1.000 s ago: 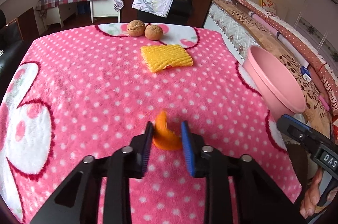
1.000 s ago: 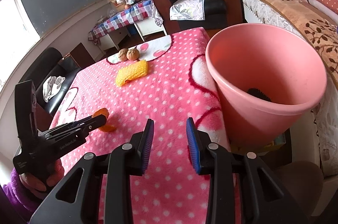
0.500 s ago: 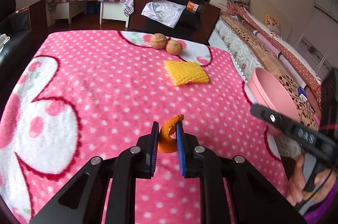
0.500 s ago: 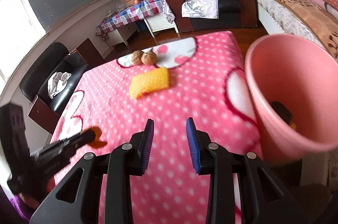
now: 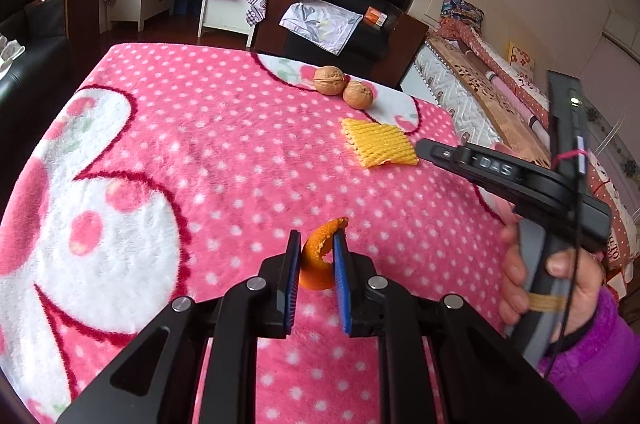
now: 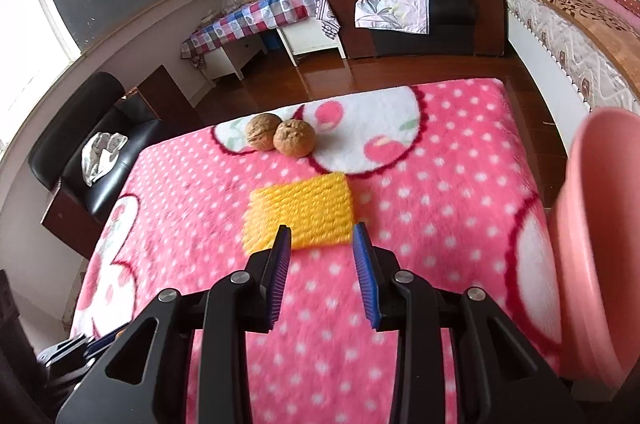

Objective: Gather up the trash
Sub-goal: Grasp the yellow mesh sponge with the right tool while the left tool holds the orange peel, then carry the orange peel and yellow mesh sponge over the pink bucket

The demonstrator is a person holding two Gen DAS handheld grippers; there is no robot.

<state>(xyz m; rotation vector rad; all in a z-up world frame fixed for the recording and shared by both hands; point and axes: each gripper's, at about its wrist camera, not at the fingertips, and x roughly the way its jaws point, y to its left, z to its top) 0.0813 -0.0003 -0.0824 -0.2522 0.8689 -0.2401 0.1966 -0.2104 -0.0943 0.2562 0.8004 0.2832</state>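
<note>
**Peel pinched, right jaws widening over the foam net**

The curled orange peel (image 5: 318,260) sits clamped between the blue pads of the left gripper (image 5: 317,244), narrowly parted, above the pink polka-dot fleece blanket (image 5: 224,160). The right gripper (image 6: 320,238) hangs over the yellow ribbed foam net (image 6: 300,212), jaws opening, nothing between the pads. On its side arm, the letters "DAS" read clearly. Two brown walnuts (image 6: 280,137) lie beyond; the pink plastic bin (image 6: 592,224) stands at the blanket's right edge.
</note>
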